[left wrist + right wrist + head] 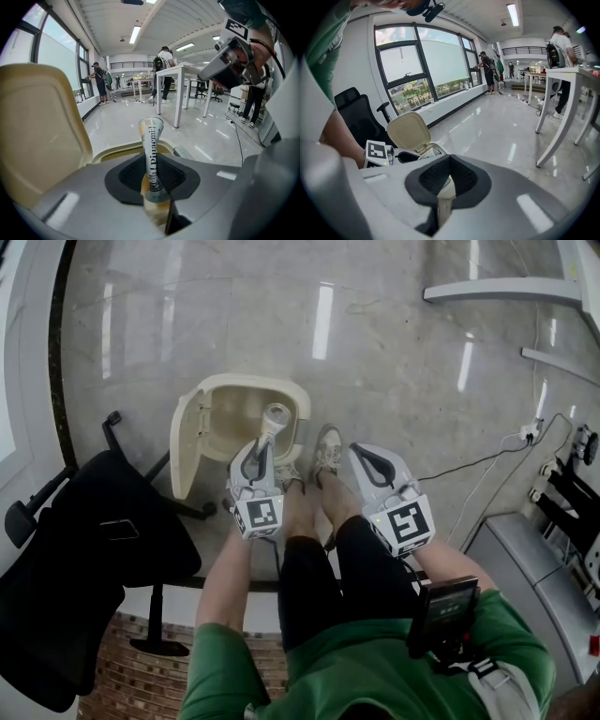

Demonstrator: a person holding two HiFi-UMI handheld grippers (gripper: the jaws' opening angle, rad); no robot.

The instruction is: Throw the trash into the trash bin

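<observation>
The left gripper (262,450) has its jaws closed tight on a squashed pale drinks can with dark lettering (152,145). It grips the can near the flattened lower end, and the round open end points away from the person. In the head view this can (275,418) sticks out over the mouth of a cream plastic trash bin (292,396) that stands on the glossy grey stone floor (394,352), just beyond the person's pale sneakers (327,450). The bin's hinged cream lid (187,444) is swung open to the left and stands upright. In the left gripper view it fills the left side, with the bin rim just beyond the jaws.

The right gripper (360,458) hangs to the right of the bin, near the left one but apart from it. Its jaws are drawn together and have hold of nothing.

A black mesh office chair (75,568) stands near left of the bin. White table legs (497,289) are at the far right.
</observation>
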